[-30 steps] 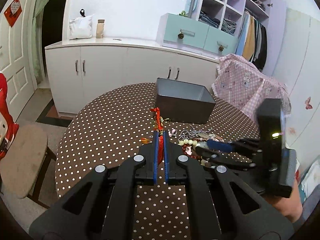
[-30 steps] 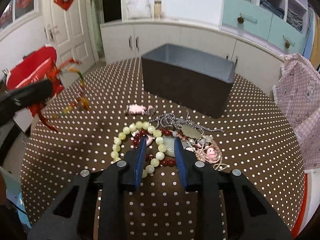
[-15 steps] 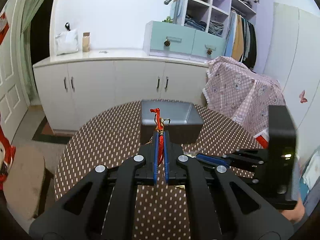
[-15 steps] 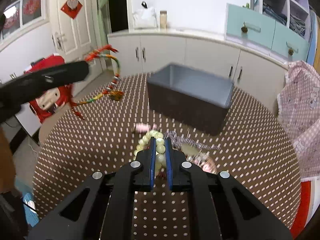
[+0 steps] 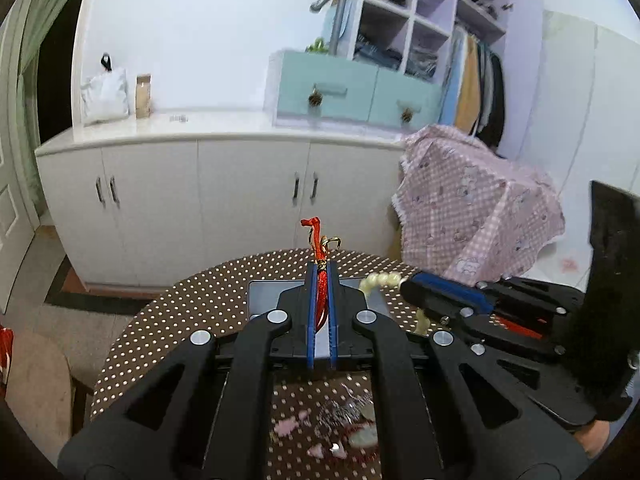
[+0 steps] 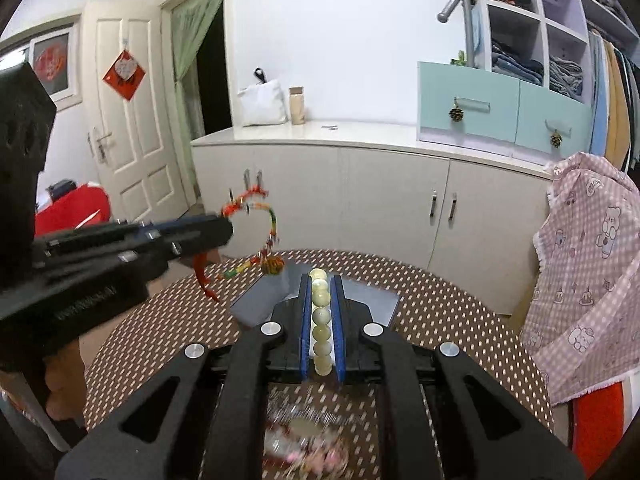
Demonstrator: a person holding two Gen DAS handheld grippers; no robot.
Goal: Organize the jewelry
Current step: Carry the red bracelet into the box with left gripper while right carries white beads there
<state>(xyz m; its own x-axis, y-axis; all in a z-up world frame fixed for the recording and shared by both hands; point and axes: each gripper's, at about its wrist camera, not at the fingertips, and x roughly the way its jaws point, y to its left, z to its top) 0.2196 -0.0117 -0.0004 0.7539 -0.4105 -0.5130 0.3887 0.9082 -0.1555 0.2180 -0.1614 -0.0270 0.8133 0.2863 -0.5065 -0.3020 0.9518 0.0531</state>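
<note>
Two grippers aloft, left gripper (image 5: pixel 321 280) pinching red bracelet (image 5: pixel 320 276), right gripper (image 6: pixel 321 292) pinching bead bracelet (image 6: pixel 321 320)

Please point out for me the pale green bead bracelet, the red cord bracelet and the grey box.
pale green bead bracelet (image 6: pixel 321 320): right wrist view, a middle bead.
red cord bracelet (image 5: pixel 321 292): left wrist view, the pinched cord.
grey box (image 6: pixel 260 300): right wrist view, its inner floor.

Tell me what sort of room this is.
Likely a bedroom or dressing room at home: an open wardrobe with hanging clothes, cubby shelves of folded jeans, white cabinets along the wall, and a round dotted table holding a grey box.
</note>
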